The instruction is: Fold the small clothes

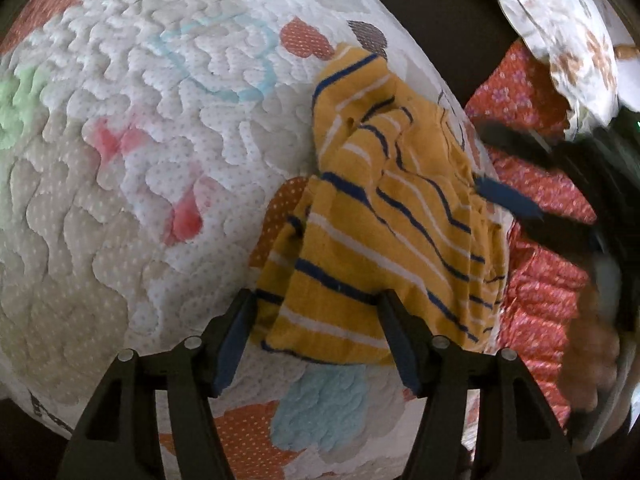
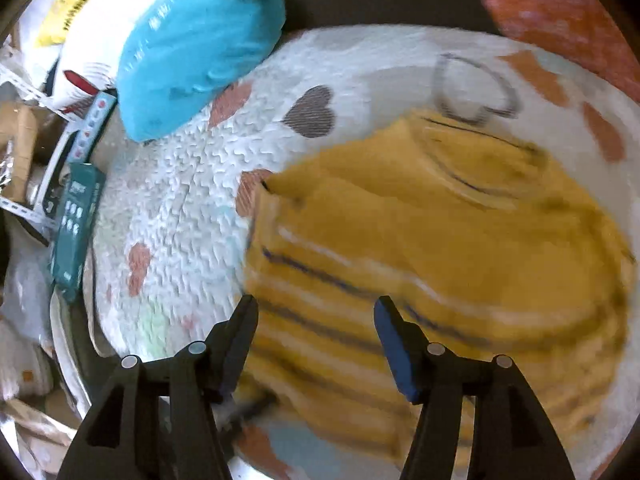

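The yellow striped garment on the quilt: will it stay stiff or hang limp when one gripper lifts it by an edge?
The yellow striped garment probably droops: it already lies in soft, crumpled folds. It looks thin, so likely light. The textured quilt beneath may make it bunch rather than slide.

Soft knit striped garment (image 1: 384, 216) on puffy quilted cloth mat (image 1: 120, 160)

quilted heart-print pad (image 1: 168, 128) over dark floor (image 1: 432, 8), cluttered edges.
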`<action>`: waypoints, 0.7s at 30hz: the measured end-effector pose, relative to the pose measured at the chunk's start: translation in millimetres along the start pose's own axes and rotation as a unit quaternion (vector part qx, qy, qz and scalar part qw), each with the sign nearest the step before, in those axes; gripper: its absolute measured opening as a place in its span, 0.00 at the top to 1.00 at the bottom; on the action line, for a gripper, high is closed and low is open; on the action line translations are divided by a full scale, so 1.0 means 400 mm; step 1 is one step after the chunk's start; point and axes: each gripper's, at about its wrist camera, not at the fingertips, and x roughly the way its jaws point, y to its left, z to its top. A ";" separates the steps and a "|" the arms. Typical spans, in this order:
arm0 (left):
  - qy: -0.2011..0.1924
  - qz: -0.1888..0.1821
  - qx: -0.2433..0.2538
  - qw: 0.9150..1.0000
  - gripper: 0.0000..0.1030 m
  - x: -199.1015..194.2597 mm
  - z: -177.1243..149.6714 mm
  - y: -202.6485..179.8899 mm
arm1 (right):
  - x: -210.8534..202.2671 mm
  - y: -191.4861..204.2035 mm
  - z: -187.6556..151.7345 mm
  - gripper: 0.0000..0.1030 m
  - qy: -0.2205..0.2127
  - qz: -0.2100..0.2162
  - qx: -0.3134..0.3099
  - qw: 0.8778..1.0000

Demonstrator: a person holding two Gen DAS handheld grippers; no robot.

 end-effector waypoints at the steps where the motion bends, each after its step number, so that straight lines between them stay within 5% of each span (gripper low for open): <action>1: 0.001 -0.002 -0.006 1.000 0.40 0.001 0.001 0.004 | 0.038 0.017 0.026 0.37 0.014 -0.007 -0.003 1.000; 7: 0.006 -0.008 -0.025 1.000 0.39 0.002 -0.002 0.010 | 0.245 0.103 0.100 0.35 0.101 -0.092 -0.049 0.989; 11: 0.009 -0.015 -0.038 0.999 0.40 0.006 -0.007 0.013 | 0.305 0.158 0.101 0.17 0.121 -0.127 -0.083 0.981; 12: 0.009 -0.011 -0.038 0.999 0.43 0.008 -0.009 0.011 | 0.315 0.167 0.100 0.12 0.126 -0.135 -0.088 0.979; 14: 0.019 -0.002 -0.028 0.999 0.85 0.020 -0.014 0.002 | 0.344 0.187 0.092 0.09 0.144 -0.161 -0.110 0.970; 15: 0.031 -0.006 -0.028 0.999 0.84 0.039 -0.012 -0.010 | 0.355 0.198 0.087 0.11 0.150 -0.177 -0.125 0.965; 17: 0.027 -0.002 -0.025 0.999 0.84 0.043 -0.018 -0.018 | 0.369 0.222 0.069 0.31 0.149 -0.229 -0.170 0.947; 18: 0.024 -0.004 -0.022 0.999 0.84 0.042 -0.019 -0.025 | 0.365 0.231 0.065 0.47 0.142 -0.242 -0.184 0.942; 19: 0.021 -0.009 -0.017 1.000 0.85 0.038 -0.021 -0.034 | 0.346 0.237 0.061 0.75 0.132 -0.229 -0.191 0.945; 21: 0.017 -0.023 -0.002 1.000 0.85 0.028 -0.027 -0.060 | 0.293 0.227 0.051 0.81 0.107 -0.215 -0.191 0.952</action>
